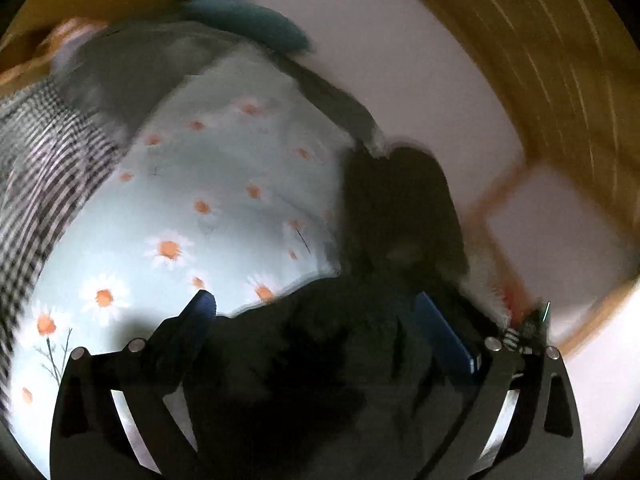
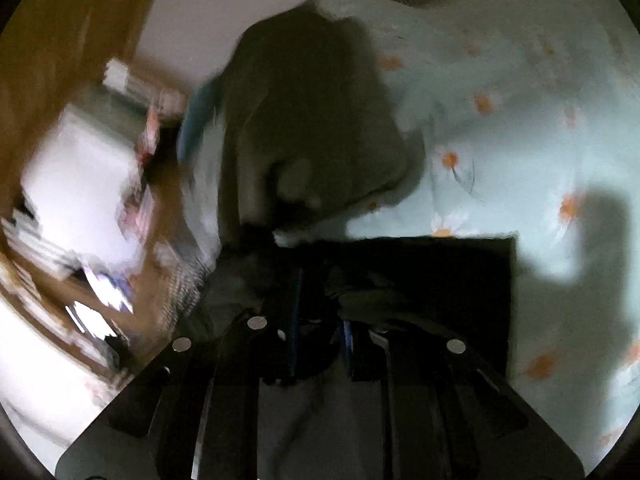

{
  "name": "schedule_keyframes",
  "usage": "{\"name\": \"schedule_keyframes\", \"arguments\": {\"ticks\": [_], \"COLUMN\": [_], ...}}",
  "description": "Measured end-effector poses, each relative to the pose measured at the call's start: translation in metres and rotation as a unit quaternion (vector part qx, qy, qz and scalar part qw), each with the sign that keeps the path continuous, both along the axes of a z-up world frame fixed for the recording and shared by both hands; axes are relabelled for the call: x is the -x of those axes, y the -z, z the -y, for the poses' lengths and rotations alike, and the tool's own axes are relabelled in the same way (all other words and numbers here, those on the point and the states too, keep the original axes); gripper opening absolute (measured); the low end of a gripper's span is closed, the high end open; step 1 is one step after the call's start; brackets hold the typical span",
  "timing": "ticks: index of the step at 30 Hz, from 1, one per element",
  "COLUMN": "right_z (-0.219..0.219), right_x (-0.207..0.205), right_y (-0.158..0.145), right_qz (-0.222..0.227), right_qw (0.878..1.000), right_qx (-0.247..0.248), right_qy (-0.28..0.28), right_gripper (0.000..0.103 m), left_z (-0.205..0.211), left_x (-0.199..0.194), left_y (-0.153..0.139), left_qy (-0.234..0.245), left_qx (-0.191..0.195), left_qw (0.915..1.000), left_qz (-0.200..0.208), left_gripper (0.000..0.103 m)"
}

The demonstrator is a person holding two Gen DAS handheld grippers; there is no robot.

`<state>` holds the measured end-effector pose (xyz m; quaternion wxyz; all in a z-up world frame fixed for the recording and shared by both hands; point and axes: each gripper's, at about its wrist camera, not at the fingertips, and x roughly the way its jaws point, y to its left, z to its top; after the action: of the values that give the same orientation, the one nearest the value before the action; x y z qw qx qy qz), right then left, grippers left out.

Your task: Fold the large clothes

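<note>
Dark garment (image 1: pixel 320 360) lies bunched on the bed, over the daisy-print sheet (image 1: pixel 192 208), one part trailing toward the bed's edge. Left claw (image 1: pixel 320 320) is spread wide, released, the dark cloth lying loose between and under its fingers; no pad presses it. Right claw (image 2: pixel 320 336) is clenched on a fold of the same dark garment (image 2: pixel 420 272), cloth pinched between the blue pads. An olive-grey garment (image 2: pixel 312 120) sits just beyond. Checked cloth (image 1: pixel 44 168) at the bed's far side. Both views motion-blurred.
</note>
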<state>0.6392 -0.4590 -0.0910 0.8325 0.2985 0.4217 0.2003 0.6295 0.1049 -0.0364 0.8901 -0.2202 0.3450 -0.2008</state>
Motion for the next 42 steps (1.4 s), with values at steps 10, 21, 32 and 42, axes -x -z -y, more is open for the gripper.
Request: {"name": "schedule_keyframes", "arguments": {"ticks": [10,21,32,42], "right_z": [0.01,0.058,-0.102,-0.043], "right_x": [0.045,0.08,0.003,-0.002], "right_y": [-0.021,-0.042,-0.008,-0.026], "right_qz": [0.072,0.14,0.147,0.211], "right_qw": [0.992,0.989,0.897,0.966], "right_qx": [0.044,-0.031,0.367,0.044], "right_qy": [-0.096,-0.041,-0.198,-0.139], "right_gripper": [0.017,0.1,0.095,0.023], "left_z": [0.043,0.044,0.061,0.04], "left_x": [-0.046,-0.039,-0.055,-0.055], "left_y": [0.082,0.085,0.09,0.079], "left_qy": [0.065,0.057,0.063,0.073], "left_qx": [-0.073,-0.113,-0.214,-0.075], "left_qw": [0.9899,0.99,0.9717,0.9897], "left_qz": [-0.104,-0.062,-0.077,-0.098], "left_gripper": [0.096,0.056,0.096,0.031]}}
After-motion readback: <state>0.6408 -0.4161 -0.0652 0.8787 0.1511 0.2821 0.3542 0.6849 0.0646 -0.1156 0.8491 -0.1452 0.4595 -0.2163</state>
